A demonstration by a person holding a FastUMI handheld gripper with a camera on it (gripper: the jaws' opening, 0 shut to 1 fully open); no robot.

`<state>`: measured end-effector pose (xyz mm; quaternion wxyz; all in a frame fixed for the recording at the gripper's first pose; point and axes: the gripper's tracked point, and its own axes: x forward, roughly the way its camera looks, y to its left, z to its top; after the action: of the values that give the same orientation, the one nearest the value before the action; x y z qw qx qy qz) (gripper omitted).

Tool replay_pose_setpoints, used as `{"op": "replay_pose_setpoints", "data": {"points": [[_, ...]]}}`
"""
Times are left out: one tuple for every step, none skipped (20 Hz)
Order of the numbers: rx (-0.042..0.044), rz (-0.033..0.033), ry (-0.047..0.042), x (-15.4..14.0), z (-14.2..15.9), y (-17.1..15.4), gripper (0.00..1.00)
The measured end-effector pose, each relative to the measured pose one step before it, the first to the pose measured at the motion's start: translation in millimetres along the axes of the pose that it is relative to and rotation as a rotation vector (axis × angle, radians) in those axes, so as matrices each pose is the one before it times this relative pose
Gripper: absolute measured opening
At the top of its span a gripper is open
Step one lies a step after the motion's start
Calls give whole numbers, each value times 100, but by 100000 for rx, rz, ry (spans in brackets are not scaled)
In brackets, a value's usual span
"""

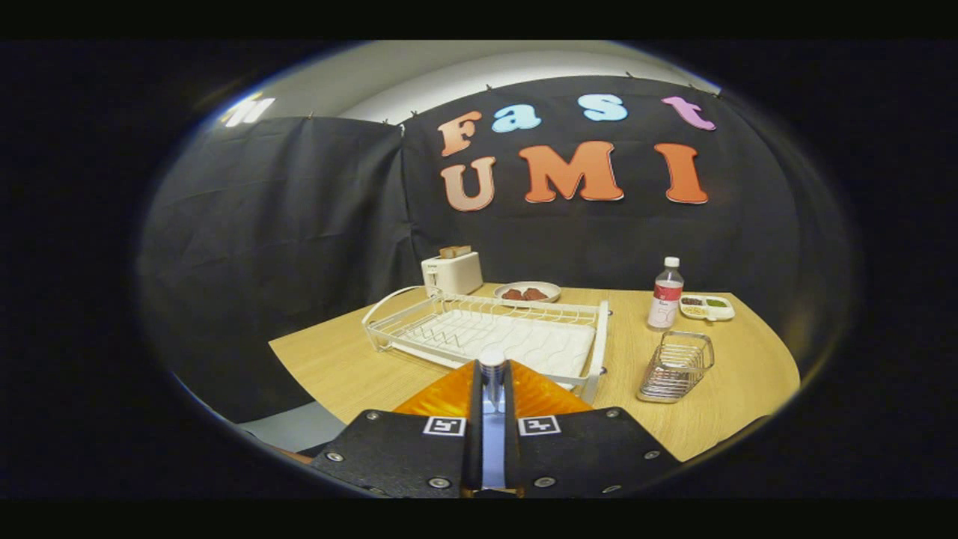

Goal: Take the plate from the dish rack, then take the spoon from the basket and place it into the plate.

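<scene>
White toaster [451,272] at table's far left, bread slice on top. White wire dish rack [486,333] ahead of fingers, no plate in it. Orange ribbed plate [449,393] directly under gripper [492,389]; both fingers pressed onto metal spoon handle [492,370], standing upright above plate. Right: clear plastic bottle [665,294], chrome wire basket [676,367], on wooden table [344,363].

Dim booth, a ceiling light [247,111] glaring far beyond the tongs [492,374]; counter [337,359] evenly lit; fisheye edges bend and blur.
</scene>
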<state>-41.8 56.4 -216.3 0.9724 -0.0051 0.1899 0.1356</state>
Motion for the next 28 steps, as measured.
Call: {"op": "replay_pose_setpoints", "data": {"points": [[129,-170,247,286,-285,-142,11],[204,72,314,132,-250,-23,11],[584,262,121,143,-275,-98,11],[837,702,-78,182,-196,8,11],[931,901,-264,136,-192,86,11],[1103,1062,-284,-41,-87,96,11],[797,820,-236,62,-80,46,11],[453,298,-247,31,-85,-177,11],[-294,272,-21,-60,-100,-139,11],[234,244,-798,-47,56,-96,11],[-362,331,-239,-9,-179,-177,11],[357,471,-412,-169,-143,-163,11],[639,76,-328,-223,-121,-322,12],[573,-293,73,-204,-189,-463,13],[1473,-157,514,-162,-297,-530,13],[1635,-589,1539,-319,-629,-359,14],[1553,-1732,2277,-385,-972,-752,15],[1838,-1111,649,-197,-504,-503,16],[2016,-74,300,-75,-437,-199,17],[1915,107,288,-58,-382,-97,17],[1228,-532,-257,-170,-102,-300,18],[586,-899,-542,-178,90,-336,20],[587,-729,-1242,-150,348,-298,22],[792,-333,-1480,18,433,-71,24],[980,202,-1474,-155,572,65,25],[898,-121,-1640,-130,507,82,29],[401,-1023,-1584,-102,645,-135,32],[-570,-1789,-1817,-79,728,-241,36]]}}
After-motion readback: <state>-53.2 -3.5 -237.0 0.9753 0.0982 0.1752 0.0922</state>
